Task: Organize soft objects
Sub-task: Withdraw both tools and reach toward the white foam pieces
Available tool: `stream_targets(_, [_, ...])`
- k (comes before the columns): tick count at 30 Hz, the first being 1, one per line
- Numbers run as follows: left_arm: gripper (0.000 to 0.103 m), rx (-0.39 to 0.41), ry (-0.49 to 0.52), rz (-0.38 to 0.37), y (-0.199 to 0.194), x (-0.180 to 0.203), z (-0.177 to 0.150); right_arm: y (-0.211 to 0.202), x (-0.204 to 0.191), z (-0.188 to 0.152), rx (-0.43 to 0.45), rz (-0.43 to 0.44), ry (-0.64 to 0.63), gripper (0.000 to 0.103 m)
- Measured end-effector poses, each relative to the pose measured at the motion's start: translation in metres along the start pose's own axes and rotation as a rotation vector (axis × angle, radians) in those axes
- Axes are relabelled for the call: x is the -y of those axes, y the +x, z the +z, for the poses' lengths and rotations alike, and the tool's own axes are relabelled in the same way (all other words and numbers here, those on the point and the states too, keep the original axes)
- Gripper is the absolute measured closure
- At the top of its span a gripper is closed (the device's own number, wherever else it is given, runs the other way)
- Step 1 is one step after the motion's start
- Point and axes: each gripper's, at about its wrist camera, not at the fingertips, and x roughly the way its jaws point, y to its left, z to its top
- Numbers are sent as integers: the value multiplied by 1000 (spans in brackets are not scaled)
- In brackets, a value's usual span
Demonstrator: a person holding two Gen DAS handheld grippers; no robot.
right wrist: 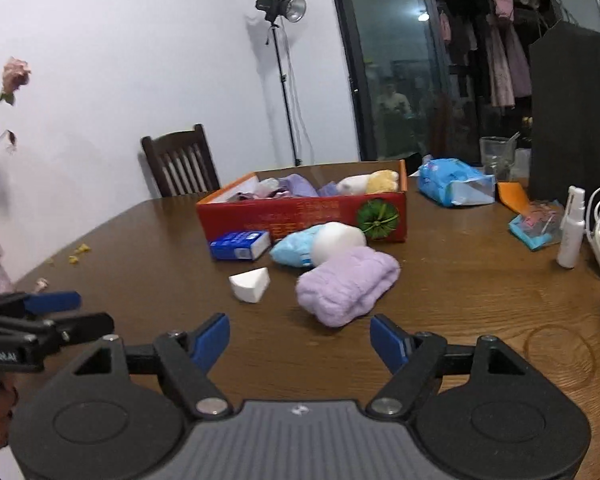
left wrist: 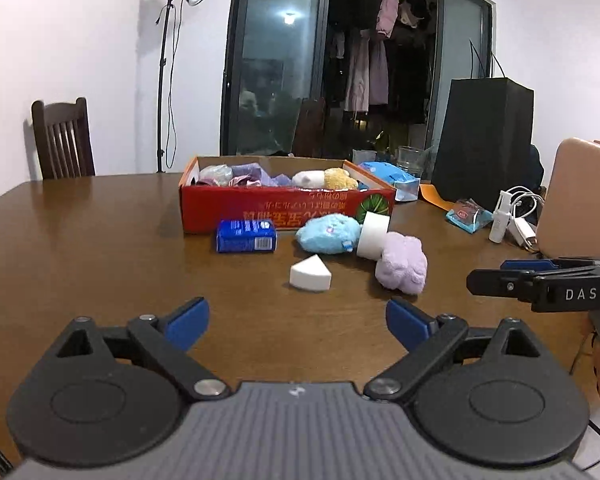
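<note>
Near the table's front edge, left gripper (left wrist: 297, 322) spread wide and empty, facing the white wedge sponge (left wrist: 310, 273) straight ahead; right gripper (right wrist: 300, 342) also open, nothing between its pads, the purple plush (right wrist: 347, 285) just beyond its fingertips, long axis slanting right and away; both tilt slightly downward; behind lie blue plush (left wrist: 328, 234), white cylinder (left wrist: 373, 240) and red box (left wrist: 286, 202), partly filled; right hand judged nearer its target.

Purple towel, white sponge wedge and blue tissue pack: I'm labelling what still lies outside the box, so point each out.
purple towel (right wrist: 346, 286), right wrist view, middle of its fuzzy top
white sponge wedge (left wrist: 310, 273), left wrist view, its front face
blue tissue pack (left wrist: 246, 236), left wrist view, its front side
</note>
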Motion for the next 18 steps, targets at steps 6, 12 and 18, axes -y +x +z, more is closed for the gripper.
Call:
stream_targets(6, [6,-31,24,-14,42,1,10,16,10,5,0,-15,28,26])
stream_targets(12, [7,-84,73,-35,107,8,23,64,15,36,-5,-9,-65,27])
stream_targets(18, [28,-181,63,-61,162,2,28,133,24,66,-43,11,-178,28])
